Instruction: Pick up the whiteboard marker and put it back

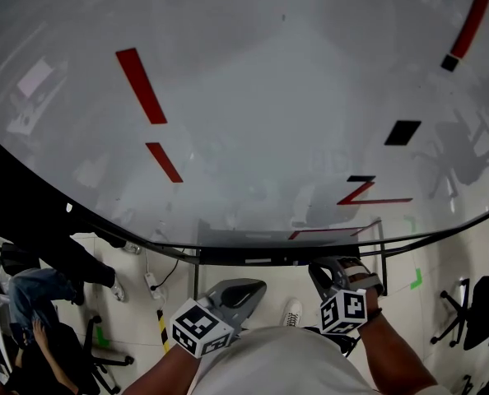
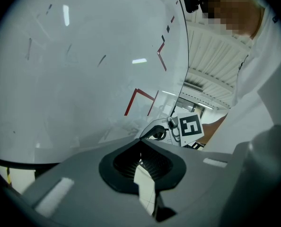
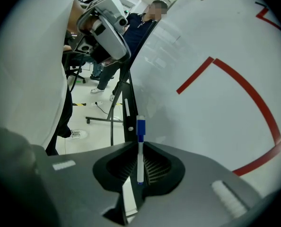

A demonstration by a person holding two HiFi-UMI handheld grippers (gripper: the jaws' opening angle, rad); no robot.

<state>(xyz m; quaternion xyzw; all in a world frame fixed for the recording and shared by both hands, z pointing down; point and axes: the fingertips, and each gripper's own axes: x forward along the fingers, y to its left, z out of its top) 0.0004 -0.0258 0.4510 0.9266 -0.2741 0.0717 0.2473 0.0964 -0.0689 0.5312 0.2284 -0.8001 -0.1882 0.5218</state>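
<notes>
Right gripper (image 3: 139, 160) clamped on whiteboard marker (image 3: 140, 136) (blue cap outward), below whiteboard's (image 1: 253, 97) bottom edge; left gripper (image 2: 143, 163) closed, empty.

3 cams, all close to one whiteboard (image 1: 269, 97).
Head cam: from above, steeply down the board face to the floor (image 1: 442, 253); left hand-held gripper (image 1: 232, 296) & right hand-held gripper (image 1: 337, 271) at btm edge. L gripper cam: low, looks up along the board twd the right one. R gripper cam: along the board edge twd the left one. Shared by all 3: the board w/ red marks (image 1: 142, 85).
</notes>
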